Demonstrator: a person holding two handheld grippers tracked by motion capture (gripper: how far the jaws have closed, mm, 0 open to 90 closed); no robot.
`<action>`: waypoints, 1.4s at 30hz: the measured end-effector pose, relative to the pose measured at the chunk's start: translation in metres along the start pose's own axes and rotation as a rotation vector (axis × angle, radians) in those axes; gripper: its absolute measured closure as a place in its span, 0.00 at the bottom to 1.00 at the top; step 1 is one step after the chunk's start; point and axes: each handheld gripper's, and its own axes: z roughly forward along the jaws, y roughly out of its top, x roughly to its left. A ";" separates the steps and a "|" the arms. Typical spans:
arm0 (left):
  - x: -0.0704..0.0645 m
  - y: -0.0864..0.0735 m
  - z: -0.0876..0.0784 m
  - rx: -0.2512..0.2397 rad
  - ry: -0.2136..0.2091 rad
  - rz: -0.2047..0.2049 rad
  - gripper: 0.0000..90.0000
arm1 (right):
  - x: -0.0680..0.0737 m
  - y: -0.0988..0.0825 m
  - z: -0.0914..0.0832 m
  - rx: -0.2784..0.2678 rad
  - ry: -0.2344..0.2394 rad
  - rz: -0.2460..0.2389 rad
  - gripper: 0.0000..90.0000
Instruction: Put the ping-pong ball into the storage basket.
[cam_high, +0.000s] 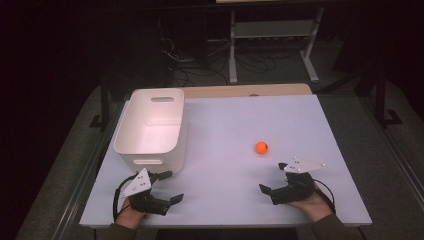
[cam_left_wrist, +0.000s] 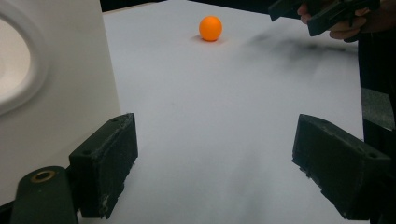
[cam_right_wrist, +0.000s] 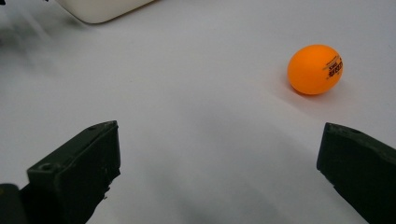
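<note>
two hand-held grippers rest low at the near edge of a white table (cam_high: 300, 115), each with its jaws spread wide and nothing between them, in what looks like a ready stance ahead of a pick-up. the right gripper (cam_high: 272, 177), cradled in a hand at the table's near right, stands closest to the orange ball (cam_high: 261, 147), which lies alone on the bare surface a little beyond and to the left of it, well apart from the white bin (cam_high: 150, 125) at the far left. from the right gripper view the ball (cam_right_wrist: 315, 69) lies ahead and off toward the right-hand jaw, not yet framed between the two, so a small turn or shift would likely be needed before closing. the left gripper (cam_high: 165, 186) lies just in front of the bin's near wall, its jaws pointing across the table toward the right; in the left gripper view the bin's wall (cam_left_wrist: 60, 93) stands close on one side and the ball (cam_left_wrist: 210, 28) shows far off, near the other hand's gripper (cam_left_wrist: 322, 11). that placement suggests the left hand is waiting by the container while the right goes for the ball. the ball is small, round, bright orange and matt-smooth, with dark printed lettering on one side, much like a table-tennis ball; it seems light and liable to roll at a nudge. the bin is open-topped, with cut-out handles, and appears empty.
</note>
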 end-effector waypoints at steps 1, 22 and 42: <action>0.000 0.000 0.000 0.000 0.000 0.000 0.16 | 0.000 0.000 0.000 0.000 0.000 0.000 0.00; 0.000 0.000 0.000 -0.001 0.000 0.002 0.16 | 0.000 0.002 0.000 0.000 0.004 0.001 0.00; -0.001 0.000 0.000 -0.002 0.003 0.008 0.16 | -0.004 0.009 -0.001 -0.009 -0.010 -0.005 0.00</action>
